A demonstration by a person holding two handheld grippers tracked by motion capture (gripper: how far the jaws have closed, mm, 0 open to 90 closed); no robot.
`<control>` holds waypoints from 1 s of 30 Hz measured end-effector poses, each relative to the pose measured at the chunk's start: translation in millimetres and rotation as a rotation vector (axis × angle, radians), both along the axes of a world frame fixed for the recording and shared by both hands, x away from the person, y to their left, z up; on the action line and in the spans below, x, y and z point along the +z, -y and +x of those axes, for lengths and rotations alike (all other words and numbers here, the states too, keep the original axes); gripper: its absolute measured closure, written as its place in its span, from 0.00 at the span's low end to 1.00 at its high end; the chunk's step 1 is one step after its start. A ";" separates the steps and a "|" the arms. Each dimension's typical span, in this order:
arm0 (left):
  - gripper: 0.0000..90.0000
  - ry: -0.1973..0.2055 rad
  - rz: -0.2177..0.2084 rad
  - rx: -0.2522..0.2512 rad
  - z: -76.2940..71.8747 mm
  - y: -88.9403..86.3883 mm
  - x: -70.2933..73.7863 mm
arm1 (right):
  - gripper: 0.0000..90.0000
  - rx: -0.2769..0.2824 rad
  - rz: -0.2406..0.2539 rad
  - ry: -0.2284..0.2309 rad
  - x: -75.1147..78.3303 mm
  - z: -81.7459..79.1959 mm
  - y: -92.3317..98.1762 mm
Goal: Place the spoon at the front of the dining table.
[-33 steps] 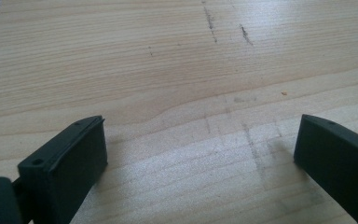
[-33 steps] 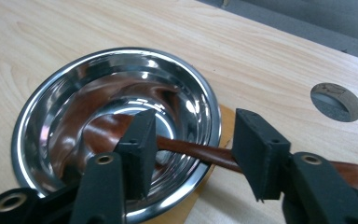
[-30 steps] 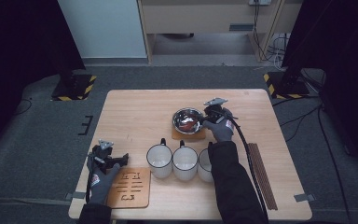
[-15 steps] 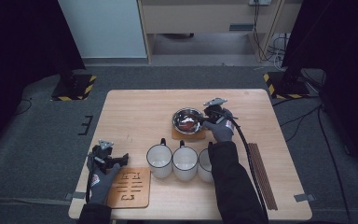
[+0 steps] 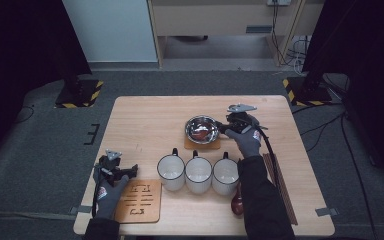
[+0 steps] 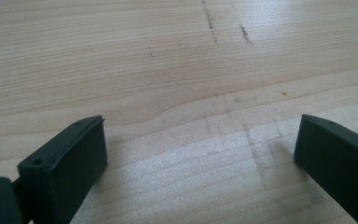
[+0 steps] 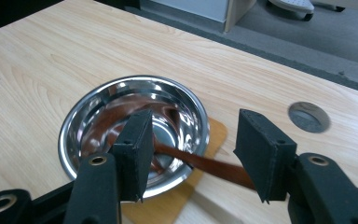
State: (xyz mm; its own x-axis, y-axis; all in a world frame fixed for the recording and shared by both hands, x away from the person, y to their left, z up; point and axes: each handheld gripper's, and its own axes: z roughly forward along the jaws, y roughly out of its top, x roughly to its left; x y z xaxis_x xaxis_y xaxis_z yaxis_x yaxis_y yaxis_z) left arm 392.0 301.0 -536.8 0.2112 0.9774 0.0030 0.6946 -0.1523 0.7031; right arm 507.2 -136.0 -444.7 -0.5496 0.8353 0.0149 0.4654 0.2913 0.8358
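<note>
The wooden counter (image 5: 145,125) carries everything here. Toward its far right a steel bowl (image 7: 133,128) sits on a small wooden coaster (image 7: 212,133), and a brown wooden spoon (image 7: 205,164) lies with its head inside the bowl and its handle slanting out over the near rim. The right tongs (image 7: 191,154) hang just behind the bowl with their jaws spread to either side of that handle; the pads do not press on it (a clear gap shows on both sides). In front of the bowl three white mugs (image 5: 198,174) stand in a row, touching or nearly so. At the near left corner lies a slotted wooden trivet (image 5: 139,201), and just beside it the left tongs (image 6: 198,154) rest low over bare wood, jaws wide apart with nothing between them.
</note>
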 end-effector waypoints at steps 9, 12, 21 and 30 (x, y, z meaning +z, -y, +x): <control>0.02 0.000 0.000 0.000 0.0 0.0 0.0 | 0.51 -0.025 0.009 0.016 1.4 -23.1 33.0; 0.02 0.000 0.000 0.000 0.0 0.0 0.0 | 0.51 -0.037 0.010 0.027 2.7 -30.0 44.2; 0.01 0.000 0.000 0.000 0.0 0.0 0.0 | 0.52 -0.079 0.030 0.044 2.5 -52.3 79.1; 0.01 -0.001 0.000 0.001 0.1 0.0 0.0 | 0.52 -0.103 0.042 0.067 1.9 -72.5 105.5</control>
State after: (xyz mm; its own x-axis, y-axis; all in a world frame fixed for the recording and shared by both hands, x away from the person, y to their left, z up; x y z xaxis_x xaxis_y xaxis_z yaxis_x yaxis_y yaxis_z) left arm 392.1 301.0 -536.8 0.2103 0.9776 0.0026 0.6955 -0.1514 0.7024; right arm 434.8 -241.5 -442.8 -0.4617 0.8869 0.0172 0.4337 0.2087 0.8766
